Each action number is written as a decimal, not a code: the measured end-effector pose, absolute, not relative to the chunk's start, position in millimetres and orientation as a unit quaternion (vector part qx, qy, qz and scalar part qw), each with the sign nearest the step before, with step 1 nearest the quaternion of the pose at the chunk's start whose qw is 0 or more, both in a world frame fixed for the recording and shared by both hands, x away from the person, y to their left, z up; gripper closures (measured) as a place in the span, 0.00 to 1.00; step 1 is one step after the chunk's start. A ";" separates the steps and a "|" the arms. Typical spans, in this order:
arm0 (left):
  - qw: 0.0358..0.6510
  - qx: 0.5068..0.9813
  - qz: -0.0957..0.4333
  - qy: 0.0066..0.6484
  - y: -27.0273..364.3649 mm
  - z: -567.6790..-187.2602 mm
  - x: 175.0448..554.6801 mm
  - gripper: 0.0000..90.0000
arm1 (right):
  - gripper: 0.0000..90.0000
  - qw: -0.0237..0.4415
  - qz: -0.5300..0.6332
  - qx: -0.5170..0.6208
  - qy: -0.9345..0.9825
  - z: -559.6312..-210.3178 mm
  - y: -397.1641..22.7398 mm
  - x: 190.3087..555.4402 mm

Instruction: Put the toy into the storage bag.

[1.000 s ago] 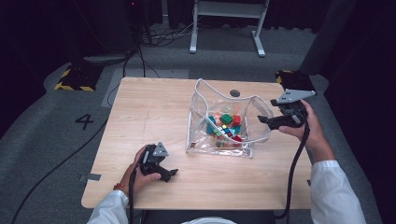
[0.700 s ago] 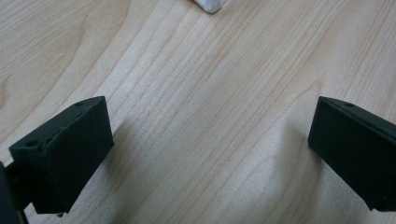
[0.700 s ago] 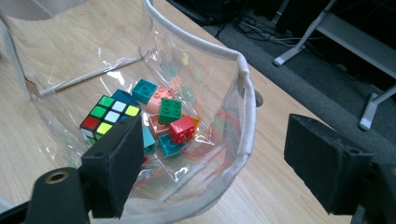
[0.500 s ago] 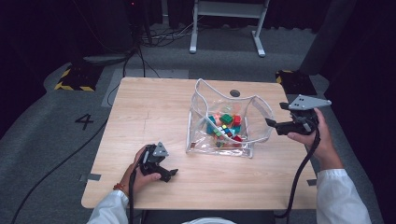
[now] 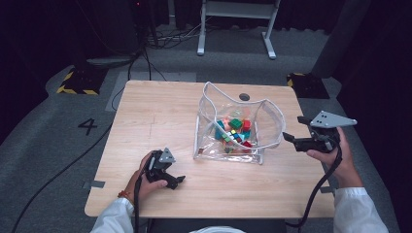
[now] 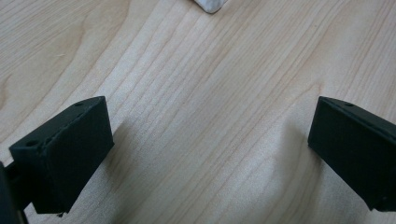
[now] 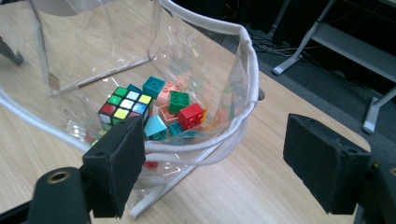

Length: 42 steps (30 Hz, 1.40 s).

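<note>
Clear bag (image 5: 238,131) of blocks (image 7: 180,109), mid worktop (image 5: 160,111); right tongs (image 5: 294,130) now withdrawn rightward from rim, open, empty; left tongs (image 5: 179,180) open, resting; bag released.

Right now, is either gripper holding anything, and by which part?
Nothing is held. The left gripper is open over bare table; the right gripper is open beside the clear bag of bricks, not gripping it.
</note>
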State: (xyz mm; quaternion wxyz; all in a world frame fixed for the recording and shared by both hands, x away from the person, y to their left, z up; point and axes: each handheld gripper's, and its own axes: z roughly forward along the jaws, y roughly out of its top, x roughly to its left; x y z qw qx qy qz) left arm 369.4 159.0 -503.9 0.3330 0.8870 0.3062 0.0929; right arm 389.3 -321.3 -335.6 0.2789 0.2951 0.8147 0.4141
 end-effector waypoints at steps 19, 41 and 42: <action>0.333 0.887 0.093 0.306 159.0 -503.8 369.4 0.00 | 0.25 0.263 0.397 0.306 0.824 -374.8 -335.9 369.1; 0.333 0.887 0.093 0.306 159.0 -503.8 369.3 0.00 | 0.24 0.234 0.341 0.318 0.853 -436.2 -341.0 362.8; 0.332 0.887 0.092 0.306 159.1 -503.7 369.3 0.00 | 0.24 0.234 0.340 0.316 0.854 -438.4 -341.0 362.6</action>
